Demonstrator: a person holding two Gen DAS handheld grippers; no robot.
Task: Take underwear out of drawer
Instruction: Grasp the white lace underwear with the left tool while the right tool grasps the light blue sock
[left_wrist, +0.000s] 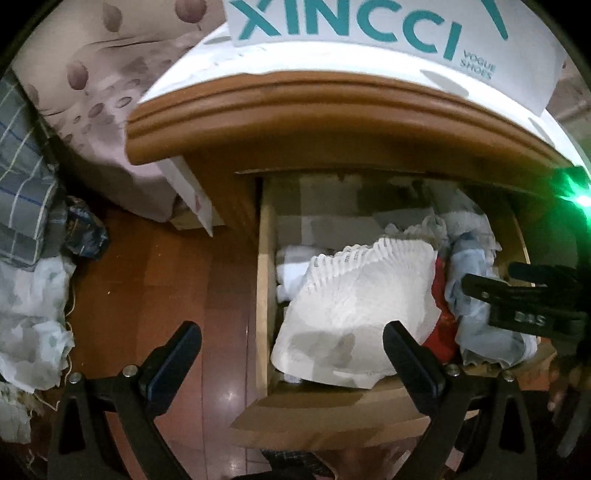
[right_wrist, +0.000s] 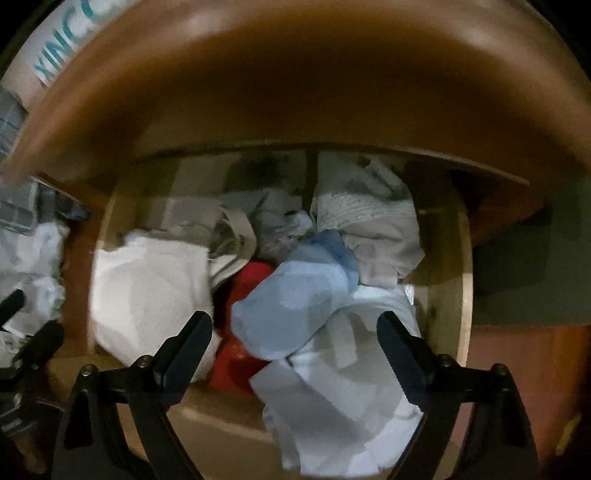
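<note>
The drawer stands pulled out under the wooden nightstand top, and the underwear lies loose inside it: a white lace-edged piece at the centre of the left wrist view, a red piece beside it, and a pale blue piece just right of that.

The right hand-held gripper hangs over the drawer, pointing down, jaws wide and holding nothing, with the pale blue piece and crumpled white cloth showing between its fingers. The left hand-held gripper is also wide open and empty, straddling the drawer's left wall.

To do the pick well, the right one should sink straight onto a raised fold of the blue piece, close on one layer only, and lift clear of the drawer front without dragging its neighbours along.
</note>
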